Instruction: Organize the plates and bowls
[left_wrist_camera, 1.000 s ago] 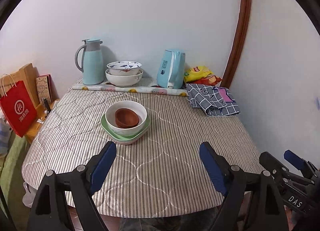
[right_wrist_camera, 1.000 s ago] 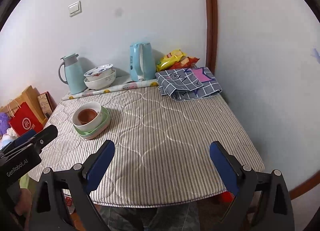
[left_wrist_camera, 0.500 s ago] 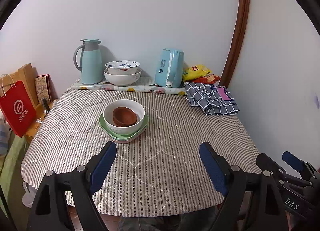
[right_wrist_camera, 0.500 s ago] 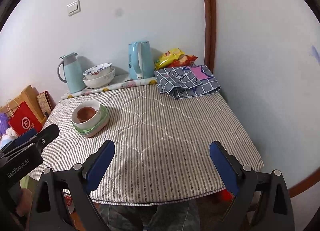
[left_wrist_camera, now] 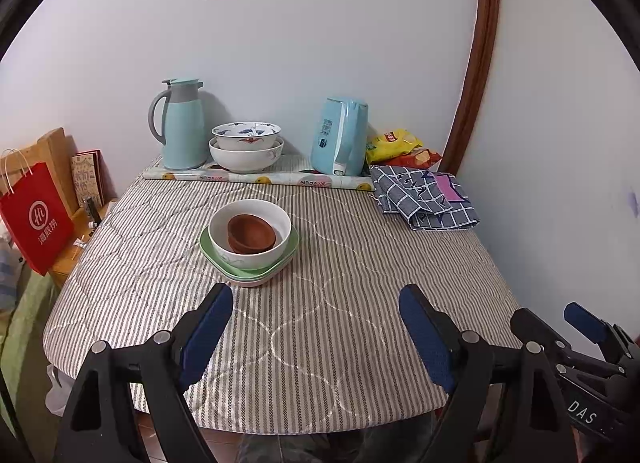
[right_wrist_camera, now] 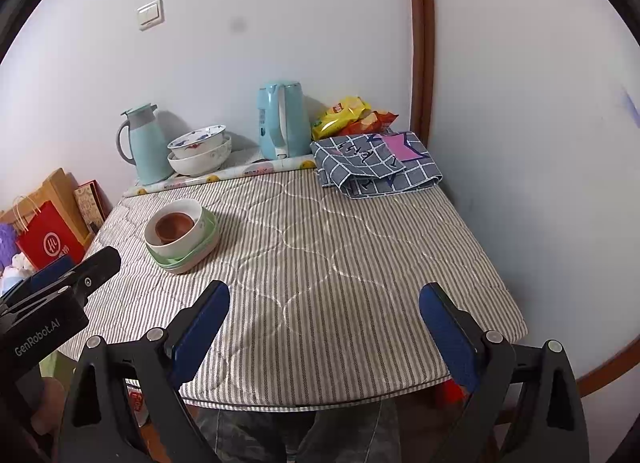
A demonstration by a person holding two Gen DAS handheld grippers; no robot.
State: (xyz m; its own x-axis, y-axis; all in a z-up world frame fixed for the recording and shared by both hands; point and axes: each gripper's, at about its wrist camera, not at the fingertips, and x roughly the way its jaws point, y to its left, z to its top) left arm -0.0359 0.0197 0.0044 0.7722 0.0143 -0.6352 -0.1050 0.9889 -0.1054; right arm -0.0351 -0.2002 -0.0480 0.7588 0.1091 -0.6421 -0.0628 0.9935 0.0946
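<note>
Your brown bowl (left_wrist_camera: 251, 233) sits in the white bowl (left_wrist_camera: 250, 235) on green plates (left_wrist_camera: 286, 259), and both your tongs, left (left_wrist_camera: 316, 315) and right (right_wrist_camera: 324, 313), gape empty.

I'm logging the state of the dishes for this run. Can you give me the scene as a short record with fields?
middle stack: brown bowl inside white bowl, on green plate
back stack: patterned bowl nested in plain white bowl, beside thermos
left gripper: open, empty
right gripper: open, empty
table: striped cloth
</note>
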